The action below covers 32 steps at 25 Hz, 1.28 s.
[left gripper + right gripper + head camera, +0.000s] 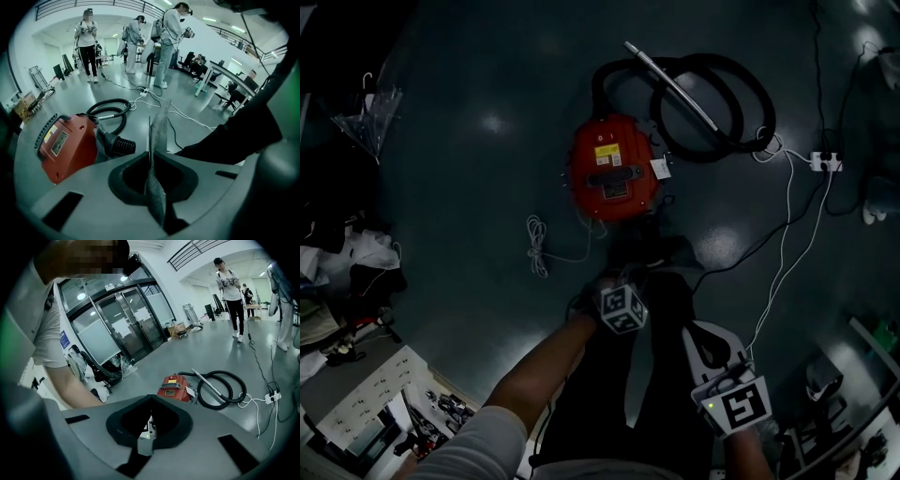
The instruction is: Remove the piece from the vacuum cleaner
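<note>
The red vacuum cleaner (pixel 614 169) lies on the dark floor, its black hose (pixel 717 98) coiled behind it with a metal wand (pixel 673 86) across the coil. My left gripper (pixel 619 298) hovers in front of the vacuum, shut on a thin grey flat piece (pixel 157 154) that stands on edge between its jaws; the piece (pixel 637 375) hangs down below the gripper. The vacuum (pixel 65 145) lies apart from it, to the lower left. My right gripper (pixel 150 398) is shut with nothing between its tips, off to the right, the vacuum (pixel 176 387) beyond it.
A white power strip (pixel 825 161) with white cables lies right of the hose. A bundled white cord (pixel 537 246) lies left of the vacuum. Clutter and boxes (pixel 356 281) line the left side. Other people (pixel 86 44) stand further off, near desks (pixel 225 75).
</note>
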Motion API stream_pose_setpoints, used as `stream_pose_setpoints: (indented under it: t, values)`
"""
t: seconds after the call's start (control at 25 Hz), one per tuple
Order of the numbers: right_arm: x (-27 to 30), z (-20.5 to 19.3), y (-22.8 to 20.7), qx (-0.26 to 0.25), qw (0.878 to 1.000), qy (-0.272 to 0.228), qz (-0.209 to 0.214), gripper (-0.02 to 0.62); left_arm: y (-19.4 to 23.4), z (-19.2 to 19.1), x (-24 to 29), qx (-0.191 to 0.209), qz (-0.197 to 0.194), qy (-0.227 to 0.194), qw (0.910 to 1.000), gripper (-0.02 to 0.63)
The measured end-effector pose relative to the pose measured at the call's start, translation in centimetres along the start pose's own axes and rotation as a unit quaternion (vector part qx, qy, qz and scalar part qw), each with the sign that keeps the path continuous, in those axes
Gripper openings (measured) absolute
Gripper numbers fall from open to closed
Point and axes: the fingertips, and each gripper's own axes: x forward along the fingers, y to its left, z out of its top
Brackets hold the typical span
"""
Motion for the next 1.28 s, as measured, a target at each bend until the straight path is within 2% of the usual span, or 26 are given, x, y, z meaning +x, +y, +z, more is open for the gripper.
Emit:
stream_pose_setpoints:
  t: [0.32,0.52,0.68,0.76,0.96,1.28]
  values:
    - [-4.0,4.6,2.3,-0.034,0.999,-0.028,-0.007,0.017,-3.4,4.4,-11.6,-0.026,-0.007,-0.032,0.9991,0.031]
    - [-7.4,8.4,5.2,-0.055,0.997,-0.050,-0.013,0.017,-5.8,8.0,-21.8,-0.049,-0.011,-0.054,0.9973,0.031]
    - [-11.4,12.1,8.6,-0.080,0.995,-0.062,-0.011,0.017,-7.7,11.5,-30.6,-0.057,-0.030,-0.063,0.9959,0.031]
    - [-13.7,14.4,10.6,-0.093,0.993,-0.070,-0.008,0.017,-8.2,13.8,-34.9,-0.051,-0.041,-0.070,0.9954,0.031]
    - [-18.0,18.5,14.8,-0.115,0.989,-0.094,0.002,0.017,-9.2,19.4,-43.8,-0.002,-0.048,-0.104,0.9933,0.031]
    - [-20.8,22.2,17.3,-0.151,0.982,-0.116,-0.002,0.017,-8.9,23.1,-47.9,0.027,-0.039,-0.142,0.9887,0.031]
